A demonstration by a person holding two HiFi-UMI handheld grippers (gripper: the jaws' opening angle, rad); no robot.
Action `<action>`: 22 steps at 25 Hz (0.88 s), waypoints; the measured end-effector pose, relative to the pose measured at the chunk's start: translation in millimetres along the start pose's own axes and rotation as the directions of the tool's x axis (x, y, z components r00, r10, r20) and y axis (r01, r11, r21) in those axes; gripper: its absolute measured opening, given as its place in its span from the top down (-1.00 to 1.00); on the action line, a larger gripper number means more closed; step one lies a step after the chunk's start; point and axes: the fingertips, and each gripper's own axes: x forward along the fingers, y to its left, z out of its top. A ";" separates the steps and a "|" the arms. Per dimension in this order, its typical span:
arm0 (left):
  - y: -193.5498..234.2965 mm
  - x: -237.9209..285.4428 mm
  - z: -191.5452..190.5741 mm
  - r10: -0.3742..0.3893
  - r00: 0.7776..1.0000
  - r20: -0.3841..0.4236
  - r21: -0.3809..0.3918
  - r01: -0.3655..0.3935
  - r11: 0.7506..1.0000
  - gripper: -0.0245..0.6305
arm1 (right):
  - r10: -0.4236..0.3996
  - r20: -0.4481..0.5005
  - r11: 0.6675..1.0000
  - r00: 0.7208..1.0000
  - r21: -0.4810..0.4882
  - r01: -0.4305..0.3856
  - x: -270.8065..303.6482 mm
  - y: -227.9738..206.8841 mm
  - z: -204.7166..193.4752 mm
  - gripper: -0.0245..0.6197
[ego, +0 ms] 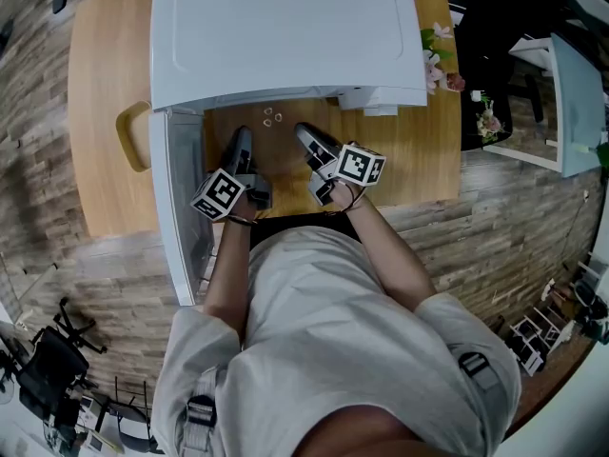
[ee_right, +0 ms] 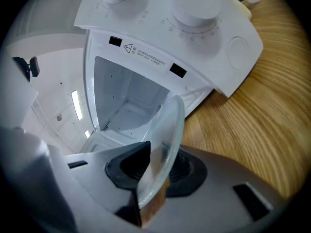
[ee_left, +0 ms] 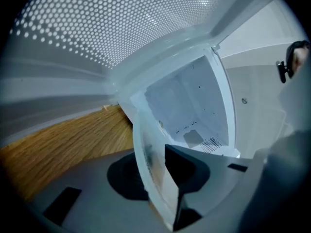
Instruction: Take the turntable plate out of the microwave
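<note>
Turntable plate (ee_right: 166,139): clear glass, 1 only, out of the cavity and held on edge betw. both grippers, just in front of the microwave.

Head view: 1 white microwave (ego: 285,27) on a light wood table (ego: 105,84), door (ego: 176,208) swung open to the left. Floor (ego: 57,255) is grey-brown wood planks. Pink flowers (ego: 436,57) at the microwave's right, a yellowish curved thing (ego: 133,136) at its left, black gear (ego: 48,369) on the floor lower left. 2 grippers, each w/ 1 marker cube: left gripper (ego: 242,139) and right gripper (ego: 306,133) sit side by side over the table at the oven mouth. A few small pale bits (ego: 269,115) lie on the wood there; count unclear.

Left gripper view: jaws clamped on the plate's rim, glass standing edge-on betw. the dark pads (ee_left: 187,166). Behind it the empty white cavity (ee_left: 189,110), the perforated door screen (ee_left: 97,23) overhead, table wood at left.

Right gripper view: same again, jaws pinched on the opposite rim, plate tilted up toward the cavity. 2 round dials (ee_right: 194,8) on the control panel above, 2 black slots on the frame under it, table wood at right.
</note>
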 end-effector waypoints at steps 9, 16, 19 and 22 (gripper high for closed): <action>-4.1 -10.7 -8.7 -0.018 1.000 -0.018 0.023 0.018 1.000 0.58 | -0.013 0.033 1.000 0.999 -0.008 0.013 -15.5 0.2 -8.7 0.62; -9.3 -17.1 -15.7 -0.040 0.998 -0.038 0.038 0.041 0.998 0.58 | -0.013 0.047 1.000 0.999 -0.001 0.013 -25.9 4.7 -14.5 0.62; -11.7 -21.1 -19.5 -0.035 0.998 -0.043 0.046 0.037 0.998 0.57 | -0.022 0.043 1.000 0.999 -0.002 0.022 -32.0 2.0 -15.9 0.62; -14.6 -23.8 -23.5 -0.021 0.999 -0.043 0.055 0.024 0.998 0.56 | -0.038 0.036 0.999 0.999 -0.014 0.039 -37.5 -4.0 -13.4 0.62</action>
